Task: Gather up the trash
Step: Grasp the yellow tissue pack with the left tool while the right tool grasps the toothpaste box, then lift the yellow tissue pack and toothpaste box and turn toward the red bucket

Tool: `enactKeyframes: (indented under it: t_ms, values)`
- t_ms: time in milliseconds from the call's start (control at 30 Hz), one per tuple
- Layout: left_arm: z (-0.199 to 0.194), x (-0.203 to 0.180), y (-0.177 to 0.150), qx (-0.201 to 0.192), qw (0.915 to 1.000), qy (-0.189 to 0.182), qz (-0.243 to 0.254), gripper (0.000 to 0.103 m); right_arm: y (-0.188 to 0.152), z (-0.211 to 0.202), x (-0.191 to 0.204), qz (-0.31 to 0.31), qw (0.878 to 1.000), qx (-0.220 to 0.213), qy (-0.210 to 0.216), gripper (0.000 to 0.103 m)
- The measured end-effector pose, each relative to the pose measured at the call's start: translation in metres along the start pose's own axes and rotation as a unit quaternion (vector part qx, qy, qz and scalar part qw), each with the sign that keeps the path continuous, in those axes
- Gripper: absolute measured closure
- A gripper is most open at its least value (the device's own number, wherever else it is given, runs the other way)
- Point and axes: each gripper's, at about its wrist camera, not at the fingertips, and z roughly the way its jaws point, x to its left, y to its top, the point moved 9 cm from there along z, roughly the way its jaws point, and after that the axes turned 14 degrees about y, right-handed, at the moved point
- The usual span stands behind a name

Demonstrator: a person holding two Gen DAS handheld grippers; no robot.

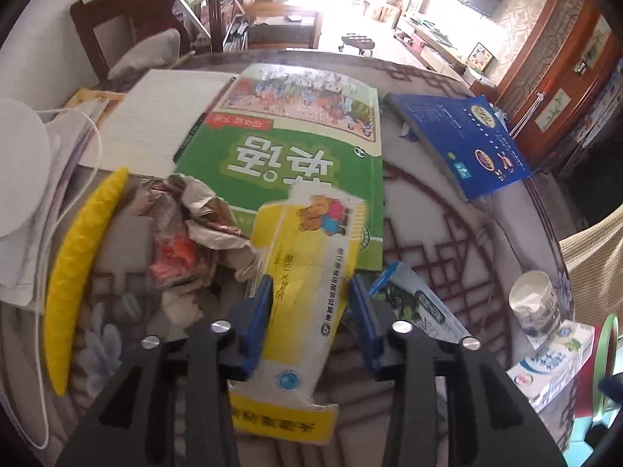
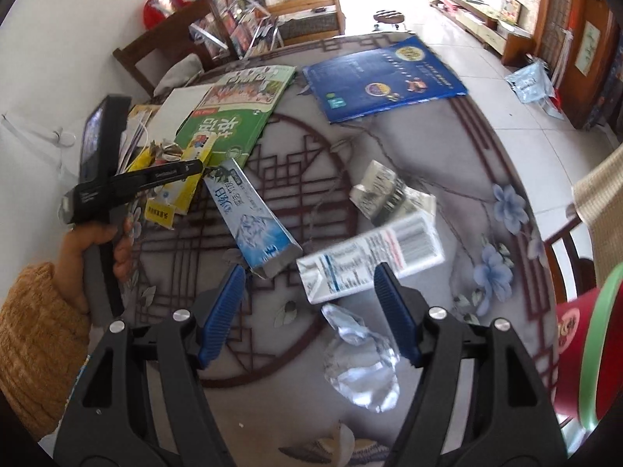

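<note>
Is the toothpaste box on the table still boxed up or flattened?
Still boxed up. In the right wrist view the toothpaste box lies on its side on the table and keeps its square shape, near end open.

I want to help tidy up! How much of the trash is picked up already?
Nothing looks cleared yet. The left gripper is shut on the torn yellow box. The right gripper is open over the white carton. Still lying on the table: toothpaste box, crumpled paper, foil wrapper.

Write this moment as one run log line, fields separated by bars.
left gripper: shut on yellow carton | right gripper: open, over white carton | table: cluttered
</note>
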Motion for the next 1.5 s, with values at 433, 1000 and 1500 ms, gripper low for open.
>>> enactKeyframes:
  t_ms: [433, 1000, 1500]
  values:
    - [-0.042, 0.046, -0.095, 0.054, 0.9959, -0.022, -0.069, 0.082, 0.027, 0.133, 0.034, -0.108, 0.985, 0.132, 0.016, 0.033]
    - [-0.015, 0.028, -0.120, 0.090, 0.9947, -0.013, -0.047, 0.040, 0.003, 0.092, 0.036, -0.068, 0.992, 0.101, 0.035, 0.050]
    - [-0.058, 0.018, -0.108, 0.046, 0.9973, -0.034, -0.047, 0.057, -0.011, 0.037, 0.054, -0.046, 0.997, 0.048, 0.049, 0.050]
